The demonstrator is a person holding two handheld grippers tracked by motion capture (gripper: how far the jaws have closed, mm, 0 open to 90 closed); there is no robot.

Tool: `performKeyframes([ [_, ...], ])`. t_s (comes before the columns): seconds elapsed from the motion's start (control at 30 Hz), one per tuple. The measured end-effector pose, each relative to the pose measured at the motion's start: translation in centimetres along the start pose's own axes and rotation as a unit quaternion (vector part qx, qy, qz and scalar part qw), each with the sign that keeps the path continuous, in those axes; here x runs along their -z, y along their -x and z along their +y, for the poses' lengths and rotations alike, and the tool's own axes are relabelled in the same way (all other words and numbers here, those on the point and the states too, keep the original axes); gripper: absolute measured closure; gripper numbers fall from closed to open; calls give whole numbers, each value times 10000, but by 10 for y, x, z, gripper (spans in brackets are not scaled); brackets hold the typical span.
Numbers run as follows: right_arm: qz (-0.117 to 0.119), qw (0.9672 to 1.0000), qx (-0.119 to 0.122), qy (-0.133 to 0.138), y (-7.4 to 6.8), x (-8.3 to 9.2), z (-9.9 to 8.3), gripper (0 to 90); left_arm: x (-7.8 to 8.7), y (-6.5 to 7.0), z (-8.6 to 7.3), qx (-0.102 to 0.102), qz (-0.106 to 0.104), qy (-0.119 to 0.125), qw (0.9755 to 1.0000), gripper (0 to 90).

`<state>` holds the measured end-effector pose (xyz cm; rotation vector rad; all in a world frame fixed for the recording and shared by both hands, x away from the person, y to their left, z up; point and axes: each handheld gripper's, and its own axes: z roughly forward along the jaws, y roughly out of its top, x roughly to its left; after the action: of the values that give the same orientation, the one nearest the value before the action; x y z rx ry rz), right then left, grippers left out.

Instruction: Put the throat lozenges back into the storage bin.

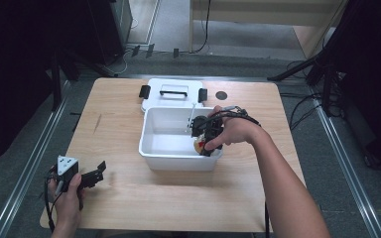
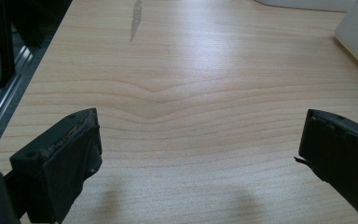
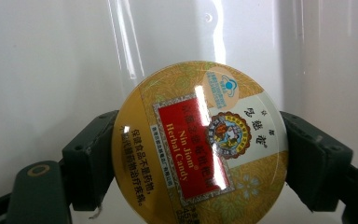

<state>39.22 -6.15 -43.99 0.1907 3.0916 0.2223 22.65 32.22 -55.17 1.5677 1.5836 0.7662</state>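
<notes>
A lab: floor rails point(image 1: 27, 171), trailing cables point(image 1: 297, 106), one bare test table point(image 1: 114, 148)

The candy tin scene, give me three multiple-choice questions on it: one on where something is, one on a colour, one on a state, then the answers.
1. Where is the candy tin?
A. on the bare table
B. inside the white bin
C. on the lid

2. What colour is the tin's central label?
A. red
B. blue
C. black

3. How stands the left gripper?
A. shut on the tin
B. shut on the lid
C. open over the table

Answers:
1 B, white walls rise behind the tin, and the right gripper reaches into the bin.
2 A, a red panel reads Herbal Candy.
3 C, its jaws stand wide apart over bare wood.
</notes>
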Motion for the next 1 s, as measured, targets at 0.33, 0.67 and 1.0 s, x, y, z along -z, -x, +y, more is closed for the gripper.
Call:
performKeyframes([
  [0.33,38,9995,-84,-296,3,-5,7,203,0,0,0,6,-6,0,10000,0],
  [0.67,108,9971,-213,-722,2,-7,11,198,0,0,0,13,-5,3,10000,0],
  [1.0,-100,9983,-168,-556,2,-5,9,260,0,0,0,17,-10,7,10000,0],
])
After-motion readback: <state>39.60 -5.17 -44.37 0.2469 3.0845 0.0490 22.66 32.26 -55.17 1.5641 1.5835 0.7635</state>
